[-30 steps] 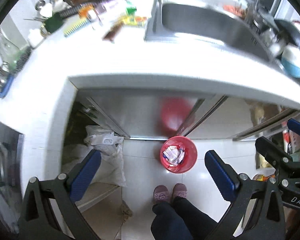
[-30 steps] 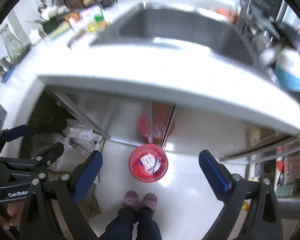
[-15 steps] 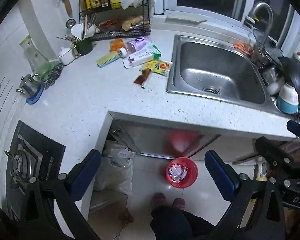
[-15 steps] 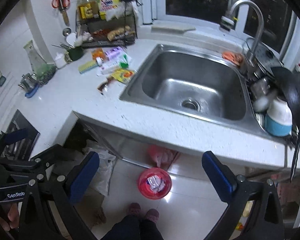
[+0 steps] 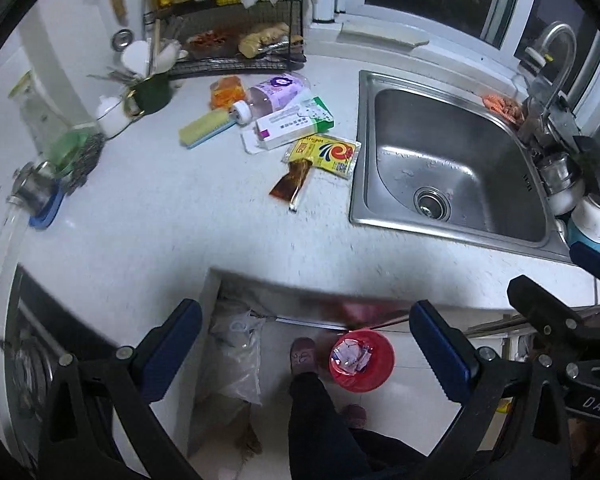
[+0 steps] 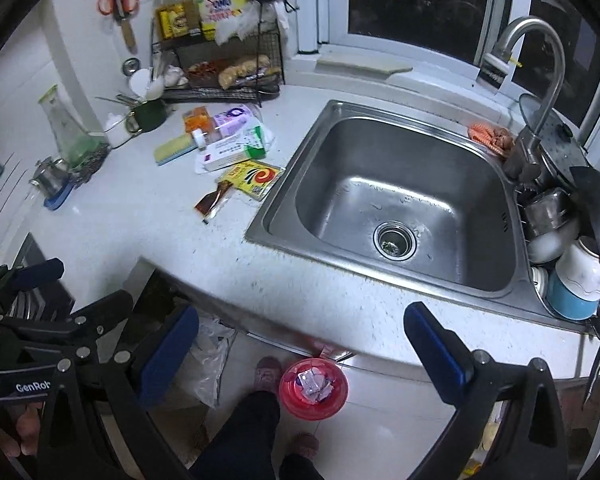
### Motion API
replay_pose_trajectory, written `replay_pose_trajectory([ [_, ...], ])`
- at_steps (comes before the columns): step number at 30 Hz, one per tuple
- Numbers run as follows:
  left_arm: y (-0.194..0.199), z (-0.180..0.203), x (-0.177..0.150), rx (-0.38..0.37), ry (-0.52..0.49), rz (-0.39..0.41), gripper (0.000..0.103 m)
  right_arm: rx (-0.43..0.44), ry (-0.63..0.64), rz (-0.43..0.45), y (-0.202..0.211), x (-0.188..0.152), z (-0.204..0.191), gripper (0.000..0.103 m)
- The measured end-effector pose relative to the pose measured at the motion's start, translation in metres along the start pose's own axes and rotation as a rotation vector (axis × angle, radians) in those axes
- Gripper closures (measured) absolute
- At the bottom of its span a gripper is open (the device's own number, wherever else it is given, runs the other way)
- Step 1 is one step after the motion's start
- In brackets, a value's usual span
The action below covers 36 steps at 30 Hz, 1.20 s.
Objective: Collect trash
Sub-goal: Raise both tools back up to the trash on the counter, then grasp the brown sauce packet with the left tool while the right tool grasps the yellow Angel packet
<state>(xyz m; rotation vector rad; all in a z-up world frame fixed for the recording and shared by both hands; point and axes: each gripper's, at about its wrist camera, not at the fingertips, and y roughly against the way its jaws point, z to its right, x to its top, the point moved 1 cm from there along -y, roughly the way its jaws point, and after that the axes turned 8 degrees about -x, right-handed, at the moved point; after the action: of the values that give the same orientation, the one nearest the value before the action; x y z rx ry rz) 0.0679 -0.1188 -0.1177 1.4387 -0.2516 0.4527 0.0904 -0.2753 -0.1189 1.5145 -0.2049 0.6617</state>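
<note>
Trash lies on the white counter left of the sink: a yellow packet [image 5: 326, 154] [image 6: 254, 179], a brown sachet [image 5: 292, 182] [image 6: 214, 200], a white-and-green box [image 5: 296, 124] [image 6: 232, 152] and a purple-labelled bottle [image 5: 274, 94] [image 6: 230, 120]. A red bin [image 5: 360, 360] [image 6: 314, 390] holding wrappers stands on the floor below the counter edge. My left gripper [image 5: 306, 344] is open and holds nothing, well short of the trash. My right gripper [image 6: 300, 340] is open too, nothing between its fingers, hovering in front of the sink.
A steel sink [image 5: 452, 128] with a tall faucet [image 6: 540, 60] fills the right of the counter, with stacked dishes [image 6: 572, 280] beside it. A wire rack [image 5: 236, 40] stands at the back, a stove [image 5: 32, 352] at the left. A person's foot [image 5: 303, 356] is by the bin.
Both grippers have tilted up and away from the bin on the floor. The counter, its trash and the sink have come fully into view. Both stay open.
</note>
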Motion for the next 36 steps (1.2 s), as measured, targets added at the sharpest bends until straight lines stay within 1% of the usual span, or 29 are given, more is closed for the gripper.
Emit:
replay_pose_trajectory([
  [1, -0.007, -0.003, 0.007, -0.007, -0.007, -0.009, 0.0, -0.008, -0.004, -0.009, -0.005, 0.005, -0.001, 0.0],
  [6, -0.048, -0.019, 0.047, -0.092, -0.028, -0.079, 0.0, -0.061, -0.026, -0.049, -0.034, 0.039, -0.008, 0.0],
  [11, -0.085, -0.035, 0.08, -0.136, -0.094, -0.135, 0.0, -0.107, -0.051, -0.101, -0.065, 0.064, -0.016, 0.0],
  [14, -0.107, -0.042, 0.091, -0.158, -0.116, -0.169, 0.0, -0.125, -0.054, -0.131, -0.084, 0.075, -0.022, 0.0],
  [19, -0.144, -0.051, 0.103, -0.182, -0.137, -0.24, 0.0, -0.144, -0.073, -0.198, -0.119, 0.089, -0.028, 0.0],
  [24, -0.172, -0.055, 0.111, -0.226, -0.126, -0.284, 0.0, -0.175, -0.076, -0.242, -0.14, 0.096, -0.03, 0.0],
  [29, -0.186, -0.056, 0.113, -0.216, -0.145, -0.289, 0.0, -0.193, -0.082, -0.282, -0.159, 0.1, -0.03, 0.0],
  [33, -0.195, -0.056, 0.114, -0.197, -0.162, -0.305, 0.001, -0.204, -0.087, -0.291, -0.166, 0.101, -0.027, 0.0],
  [36, -0.194, -0.053, 0.115, -0.196, -0.173, -0.29, 0.004, -0.203, -0.095, -0.295, -0.173, 0.103, -0.026, 0.0],
])
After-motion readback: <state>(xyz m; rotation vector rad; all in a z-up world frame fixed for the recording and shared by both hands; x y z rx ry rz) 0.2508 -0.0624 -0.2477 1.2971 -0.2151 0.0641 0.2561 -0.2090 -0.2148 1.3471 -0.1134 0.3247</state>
